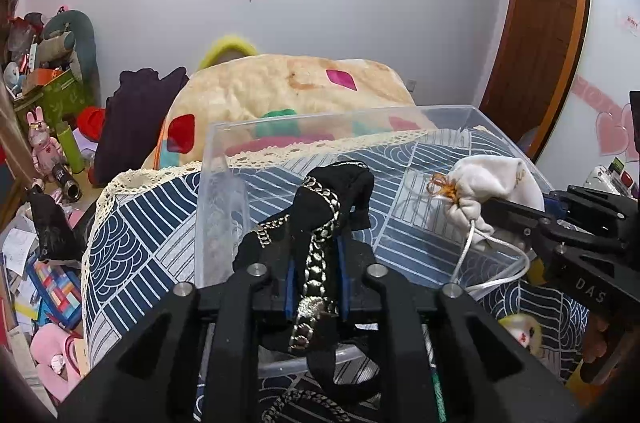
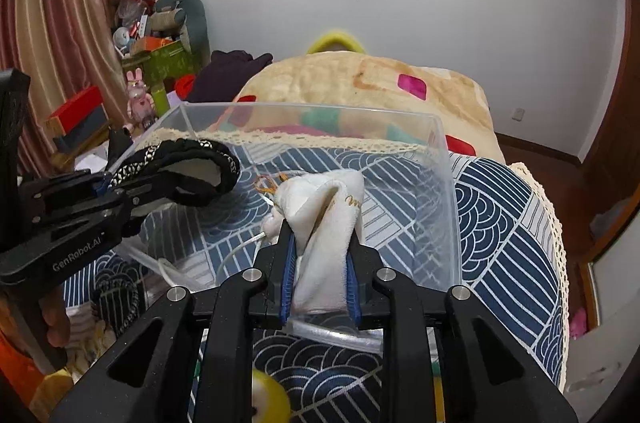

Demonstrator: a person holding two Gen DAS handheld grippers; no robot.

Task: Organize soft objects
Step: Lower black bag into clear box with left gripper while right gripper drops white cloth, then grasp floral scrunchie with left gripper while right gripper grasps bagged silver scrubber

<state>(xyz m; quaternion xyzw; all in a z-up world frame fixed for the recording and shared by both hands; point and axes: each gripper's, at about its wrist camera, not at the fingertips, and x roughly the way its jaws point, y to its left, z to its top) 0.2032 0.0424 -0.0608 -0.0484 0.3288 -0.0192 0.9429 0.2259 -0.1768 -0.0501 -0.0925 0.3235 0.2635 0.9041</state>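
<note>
Black fabric strap (image 1: 320,223) trimmed with silver chain-link braid. White drawstring pouch (image 2: 328,243), gold lettering on its side, orange-brown thread at the gathered neck, white cord trailing. Clear, colourless plastic box (image 1: 224,183). Navy cloth (image 2: 500,223) printed with white wave arcs and stripe blocks, edged in cream lace. Beige blanket (image 1: 280,83) patched with pink, red and green shapes. Black grippers, left (image 1: 316,275) and right (image 2: 320,283), each with blue pads. Pale wall, brown wooden door (image 1: 540,43), pink-and-cream striped curtain (image 2: 60,23), dark purple garment (image 1: 136,119).
</note>
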